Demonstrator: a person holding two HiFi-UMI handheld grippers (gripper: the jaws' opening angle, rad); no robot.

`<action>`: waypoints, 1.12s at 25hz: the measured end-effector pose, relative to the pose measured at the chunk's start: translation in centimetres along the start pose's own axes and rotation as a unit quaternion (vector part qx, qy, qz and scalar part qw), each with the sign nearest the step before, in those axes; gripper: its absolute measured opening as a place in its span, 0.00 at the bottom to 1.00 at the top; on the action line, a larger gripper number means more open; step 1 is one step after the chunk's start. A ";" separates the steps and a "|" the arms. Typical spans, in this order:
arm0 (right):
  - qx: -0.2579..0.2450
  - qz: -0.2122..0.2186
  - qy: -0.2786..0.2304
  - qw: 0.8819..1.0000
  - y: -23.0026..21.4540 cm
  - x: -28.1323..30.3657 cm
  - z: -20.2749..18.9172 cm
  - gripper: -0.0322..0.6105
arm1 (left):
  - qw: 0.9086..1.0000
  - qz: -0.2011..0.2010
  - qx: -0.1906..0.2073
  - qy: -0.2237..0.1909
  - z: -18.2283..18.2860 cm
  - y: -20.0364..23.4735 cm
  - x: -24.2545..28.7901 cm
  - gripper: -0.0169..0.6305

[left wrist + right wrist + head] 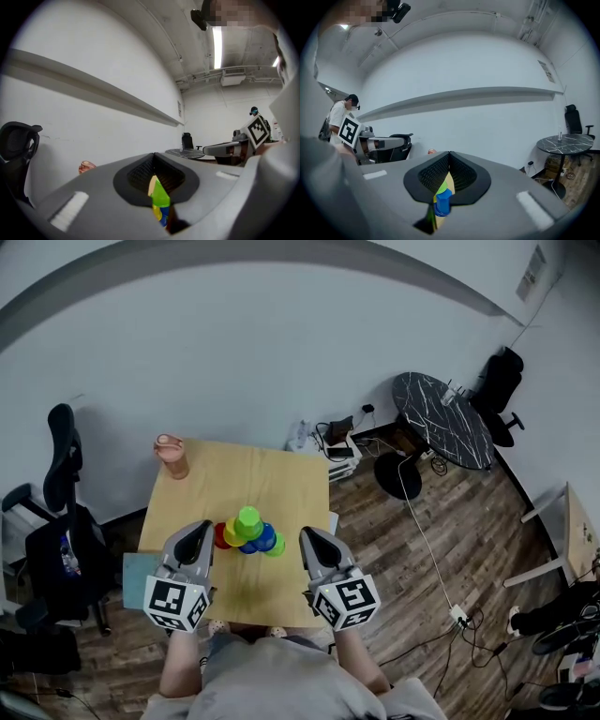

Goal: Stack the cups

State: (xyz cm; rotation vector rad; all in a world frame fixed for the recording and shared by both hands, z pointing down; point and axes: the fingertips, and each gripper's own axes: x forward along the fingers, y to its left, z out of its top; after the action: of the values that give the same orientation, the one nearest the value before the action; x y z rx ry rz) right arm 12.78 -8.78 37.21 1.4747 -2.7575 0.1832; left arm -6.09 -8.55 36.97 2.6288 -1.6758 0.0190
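The left gripper (194,538) and right gripper (314,542) were closed, empty. The cups (249,532) sat piled between them.

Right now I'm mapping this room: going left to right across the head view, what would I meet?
Black office chair, left gripper, cluster of coloured cups, right gripper, round dark table.

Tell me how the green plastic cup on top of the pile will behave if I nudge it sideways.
The green plastic cup sits highest, resting on the other coloured cups, so a nudge would probably tip or slide it off. It looks small, so it is likely light. Being round, it may roll across the wooden table once down.
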 end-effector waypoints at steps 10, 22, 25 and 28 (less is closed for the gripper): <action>-0.029 -0.016 -0.034 0.999 -0.9 -1.9 2.5 0.06 | 0.999 0.021 -0.015 -0.047 2.4 -0.7 -1.6 0.11; -0.054 -0.018 -0.057 0.997 -0.7 -3.7 3.9 0.05 | 0.996 0.040 -0.031 -0.078 4.0 -1.2 -3.2 0.11; -0.054 -0.019 -0.059 0.997 -0.7 -4.1 4.0 0.05 | 0.995 0.041 -0.034 -0.079 3.8 -1.4 -3.4 0.11; -0.053 -0.019 -0.057 0.997 -0.8 -4.3 3.9 0.06 | 0.995 0.042 -0.039 -0.079 3.6 -1.5 -3.4 0.12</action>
State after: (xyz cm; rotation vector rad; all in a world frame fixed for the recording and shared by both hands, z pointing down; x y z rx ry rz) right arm 16.03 -6.09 33.13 1.5568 -2.7728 -0.0465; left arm -6.19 -5.00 33.23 2.5617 -1.7939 -0.2531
